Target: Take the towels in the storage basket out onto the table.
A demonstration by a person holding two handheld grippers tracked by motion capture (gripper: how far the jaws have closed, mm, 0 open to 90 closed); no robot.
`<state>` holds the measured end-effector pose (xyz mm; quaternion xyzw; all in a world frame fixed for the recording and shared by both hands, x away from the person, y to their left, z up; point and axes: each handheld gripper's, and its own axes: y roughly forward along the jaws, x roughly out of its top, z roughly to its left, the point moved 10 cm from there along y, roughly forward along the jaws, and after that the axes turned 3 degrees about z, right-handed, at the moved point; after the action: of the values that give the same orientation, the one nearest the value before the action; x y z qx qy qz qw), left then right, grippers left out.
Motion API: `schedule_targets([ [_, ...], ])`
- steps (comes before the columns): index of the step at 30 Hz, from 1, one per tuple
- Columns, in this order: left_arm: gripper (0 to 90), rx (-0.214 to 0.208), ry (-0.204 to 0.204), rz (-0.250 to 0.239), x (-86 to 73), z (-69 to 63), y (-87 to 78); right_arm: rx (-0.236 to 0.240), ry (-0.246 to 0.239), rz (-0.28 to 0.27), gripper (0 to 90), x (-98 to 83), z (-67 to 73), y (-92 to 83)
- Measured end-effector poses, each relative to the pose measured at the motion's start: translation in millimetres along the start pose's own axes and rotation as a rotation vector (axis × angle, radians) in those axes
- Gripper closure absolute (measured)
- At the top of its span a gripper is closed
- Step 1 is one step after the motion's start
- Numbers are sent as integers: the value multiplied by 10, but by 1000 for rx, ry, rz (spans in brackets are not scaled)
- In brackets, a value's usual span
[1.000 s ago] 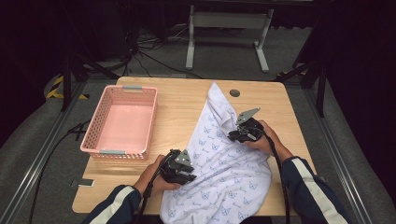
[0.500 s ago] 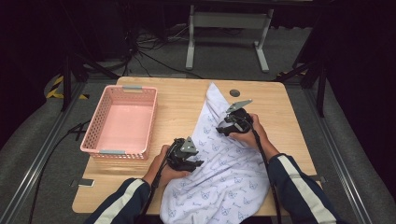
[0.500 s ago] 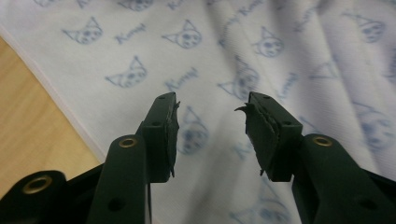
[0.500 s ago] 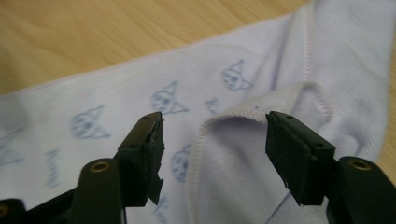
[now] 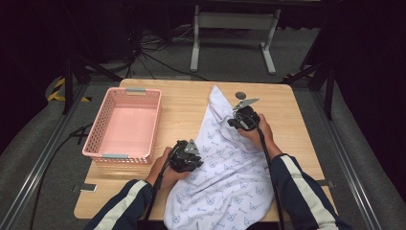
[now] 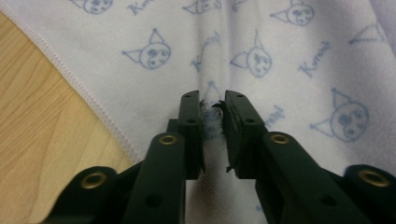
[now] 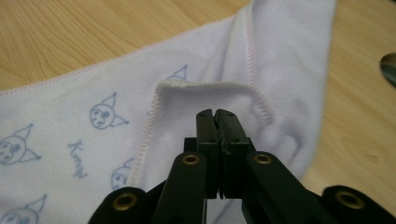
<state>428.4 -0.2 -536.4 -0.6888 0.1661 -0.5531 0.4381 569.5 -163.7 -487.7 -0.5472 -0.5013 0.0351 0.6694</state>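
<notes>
One white towel (image 5: pixel 225 182) printed with blue cat faces lies across the right half of the wooden table (image 5: pixel 186 108), running from the far edge to the near edge, where it hangs over.

Left gripper (image 5: pixel 187 157) sits at the towel's left border, near the front of the table. In the left gripper view its jaws have just been closing and now pinch a small ridge of the cloth (image 6: pixel 212 119) between the pads.

Right gripper (image 5: pixel 243 120) sits on the far part of the towel, where a hemmed edge is folded over. In the right gripper view its jaws are clenched tight, with a thin bit of the towel (image 7: pixel 205 93) nipped at the tips; they too have just been closing.

Surroundings: one pink plastic basket (image 5: pixel 98 143) stands on the left side of the table, well apart from the towel. One small dark round disc (image 5: pixel 240 95) lies on the wood just beyond the right gripper. Nothing lies between the grippers except the cloth.

Count: one towel, one basket, one disc, two grippers.
</notes>
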Motion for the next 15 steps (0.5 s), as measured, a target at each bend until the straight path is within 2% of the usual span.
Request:
schedule_targets([
  [2,825,22,15,19,-42,-20,-36,-35,-1,-7,900,13,-101,-91],
  [3,831,22,15,19,-42,-20,-36,-35,-1,-7,900,13,-101,-91],
  [4,830,27,1,28,-65,-35,-56,-80,21,-19,900,5,-289,-216],
  [5,831,28,4,38,-83,-40,-69,-99,31,-24,900,-4,-364,-261],
  [7,833,30,1,39,-92,-46,-75,-128,62,-30,900,-48,-553,-359],
  [8,833,32,2,43,-107,-50,-88,-128,62,-30,900,-48,-553,-359],
  [10,828,30,-1,39,-130,-63,-104,-174,127,-35,900,-149,-832,-476],
  [11,824,30,0,36,-136,-69,-107,-168,145,-26,900,-197,-903,-499],
  [13,809,14,3,24,-146,-103,-112,-167,151,-26,891,-245,-949,-526],
  [14,809,6,5,22,-150,-126,-114,-147,148,-39,877,-230,-901,-529],
  [15,810,-5,9,21,-149,-154,-114,-127,125,-45,863,-204,-820,-522],
])
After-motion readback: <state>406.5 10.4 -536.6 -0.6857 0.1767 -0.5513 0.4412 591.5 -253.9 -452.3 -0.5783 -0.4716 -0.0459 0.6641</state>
